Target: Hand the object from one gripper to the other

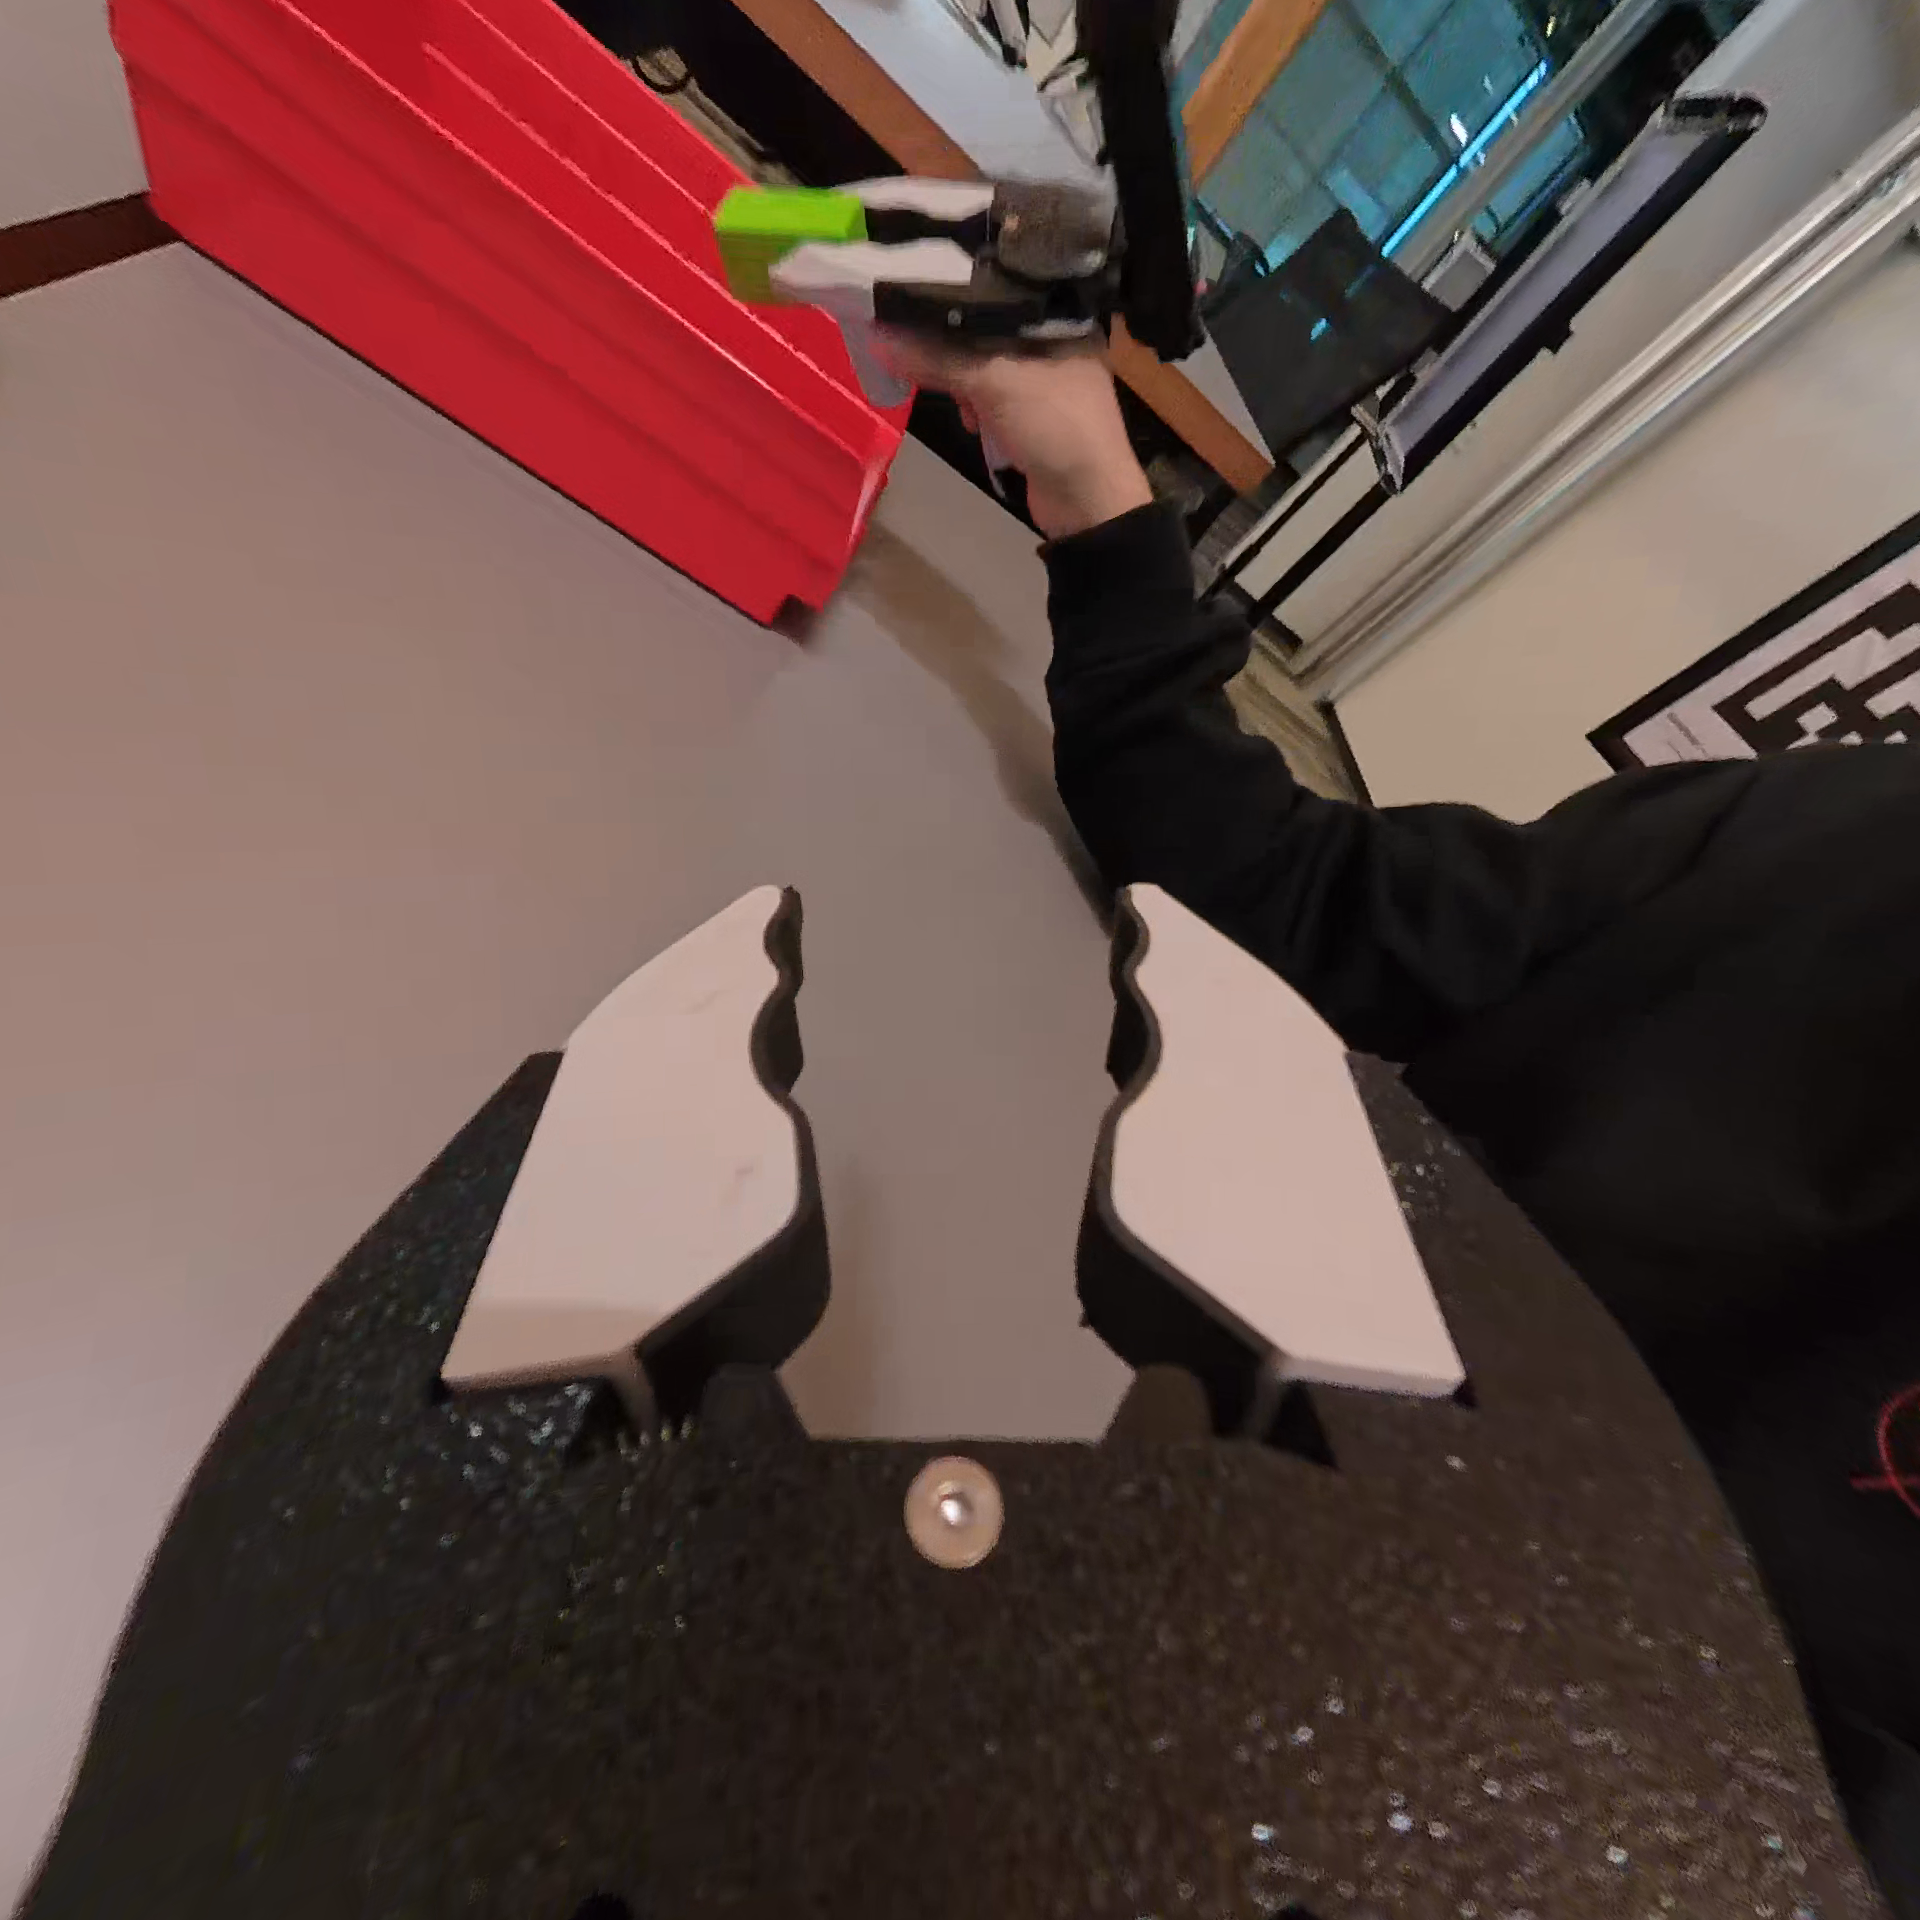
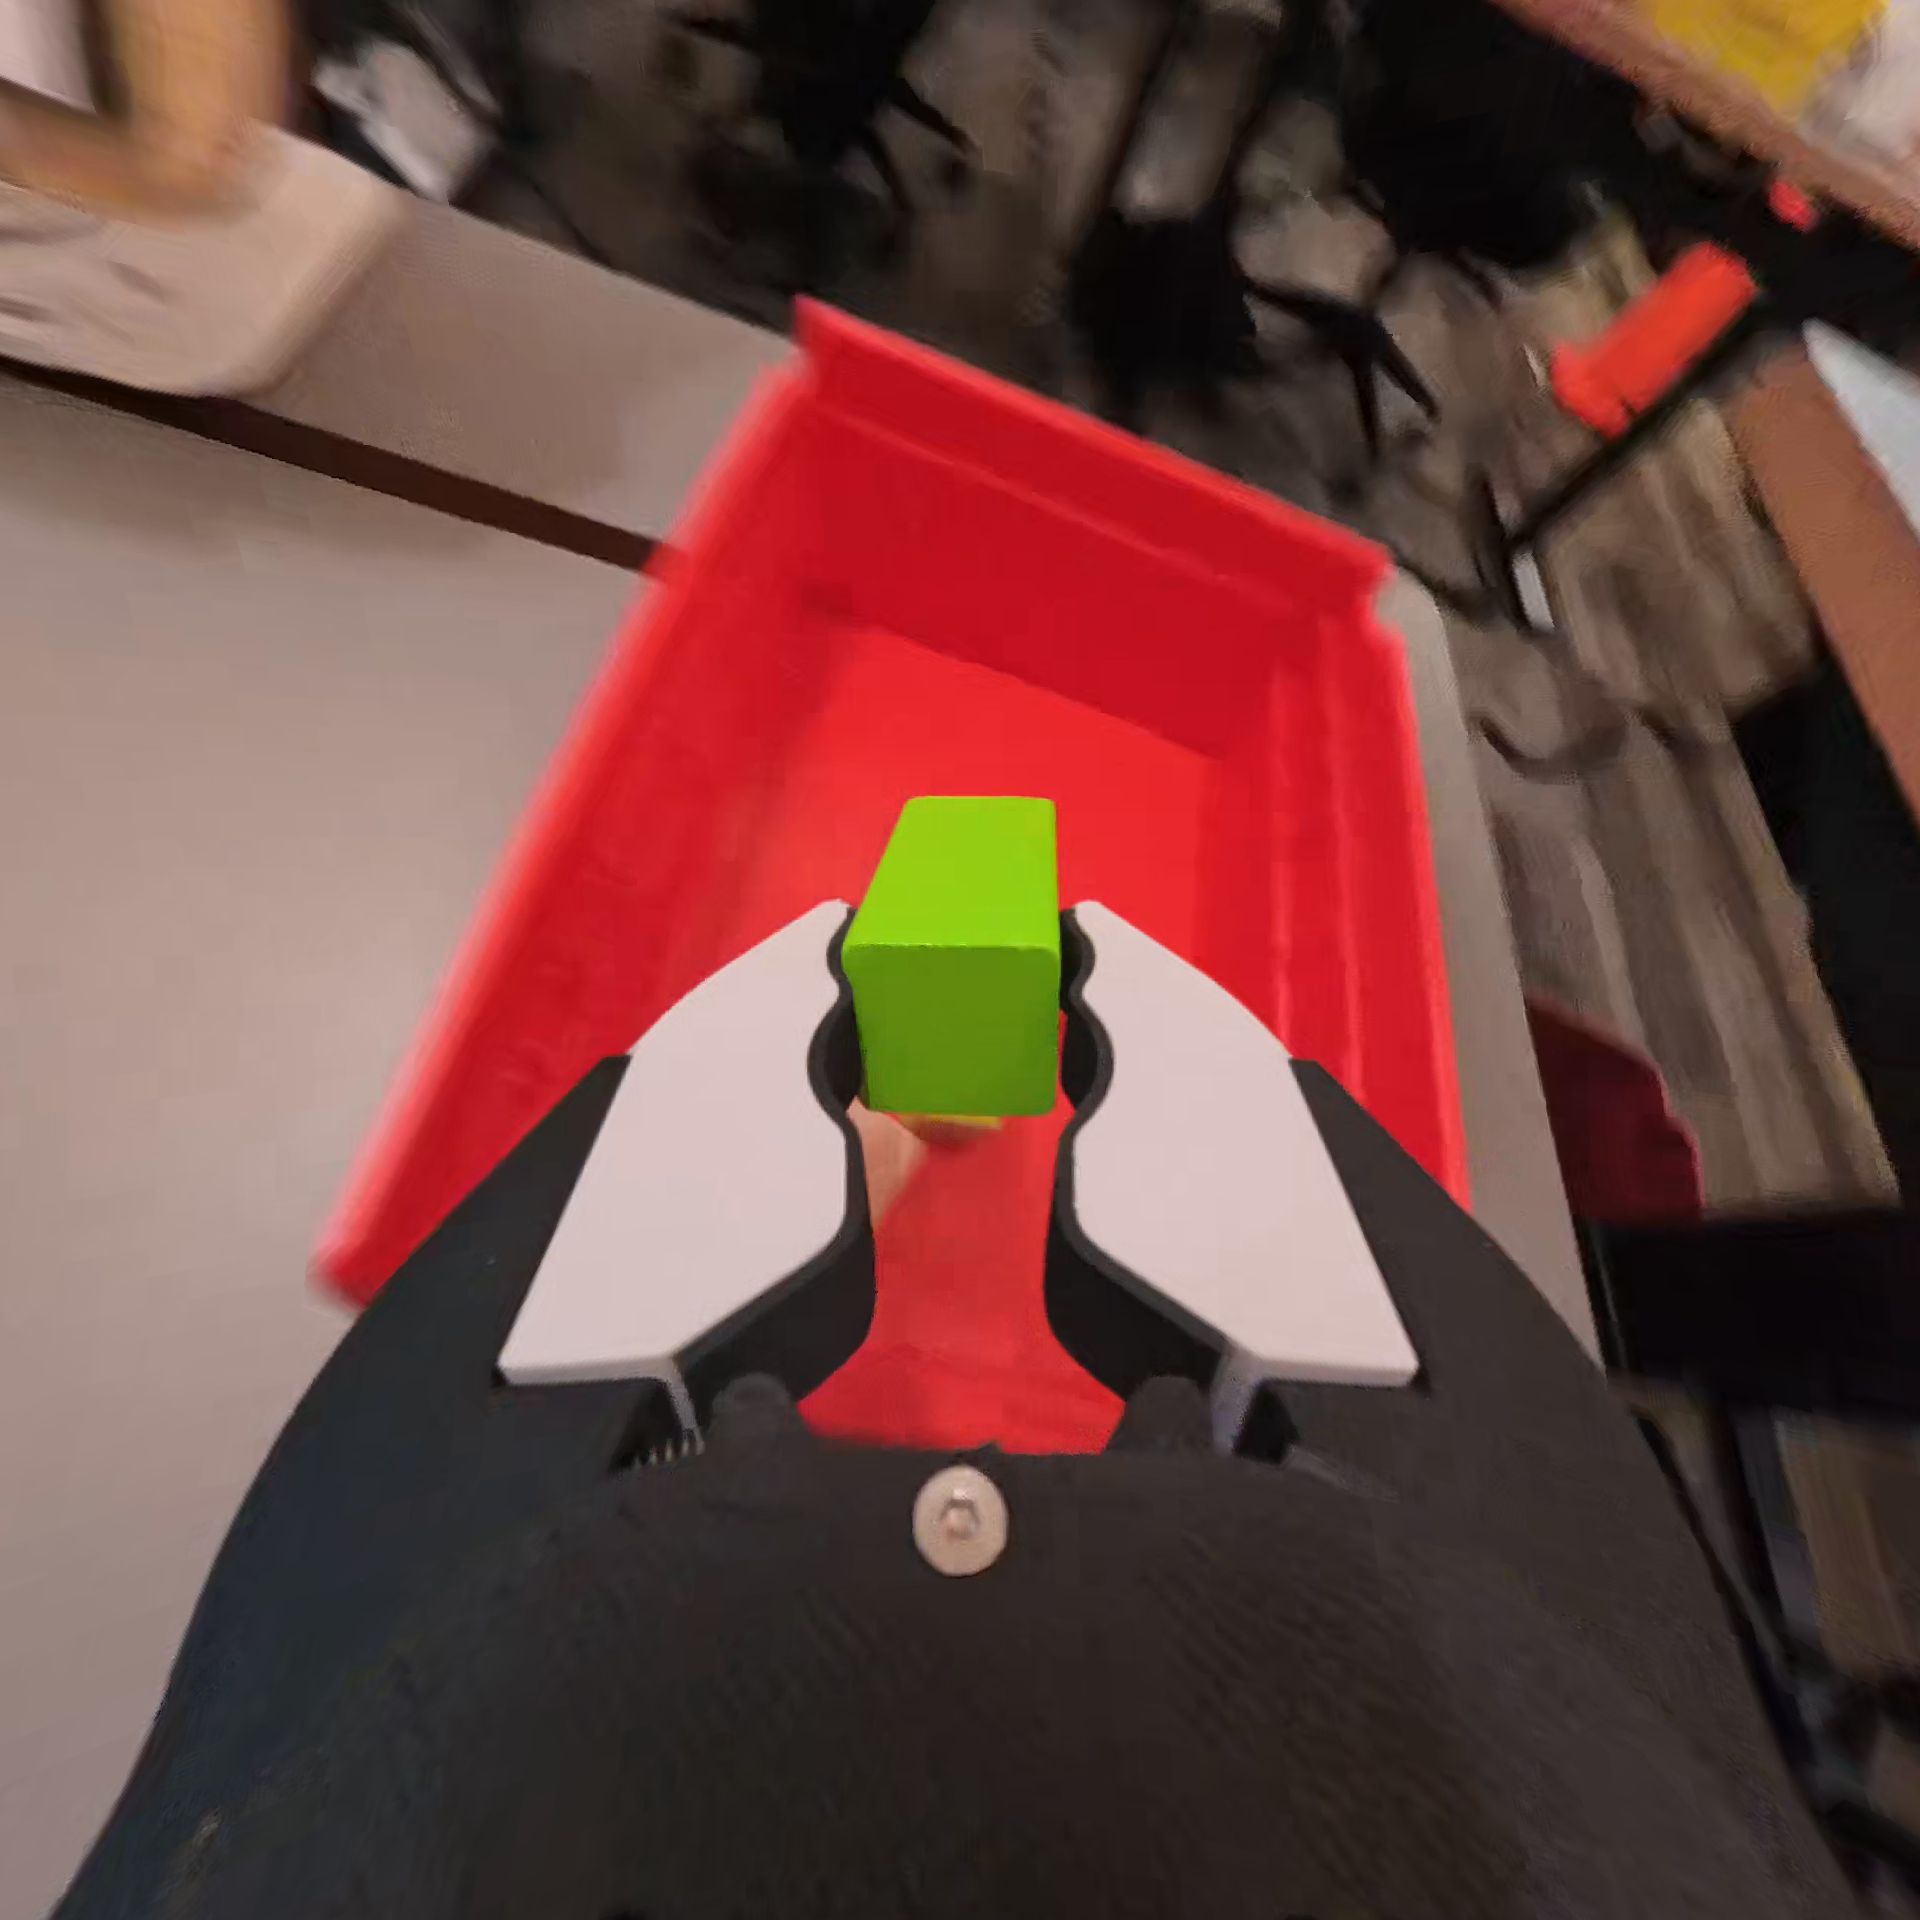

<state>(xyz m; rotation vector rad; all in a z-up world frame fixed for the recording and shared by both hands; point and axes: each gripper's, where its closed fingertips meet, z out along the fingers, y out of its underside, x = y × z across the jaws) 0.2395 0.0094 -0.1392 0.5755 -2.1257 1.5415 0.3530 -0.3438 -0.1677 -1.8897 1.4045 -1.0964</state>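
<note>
My right gripper (image 2: 958, 914) is shut on a green block (image 2: 956, 977), with both pads pressed against its sides. It holds the block above the open red bin (image 2: 1039, 623). In the left wrist view the right gripper (image 1: 821, 234) shows far off with the green block (image 1: 784, 234) at its fingertips, in front of the red bin (image 1: 468, 291). My left gripper (image 1: 956, 899) is open, with nothing between its fingers (image 1: 686, 1039). It hovers over the pale table (image 1: 312, 831), well apart from the block.
A person's hand (image 1: 1049, 436) and black sleeve (image 1: 1247, 810) hold the right gripper. Past the table edge lie dark clutter and a red-orange tool (image 2: 1652, 332). A black-and-white patterned board (image 1: 1818, 686) stands at the right. Left tips to right tips: about 35 cm.
</note>
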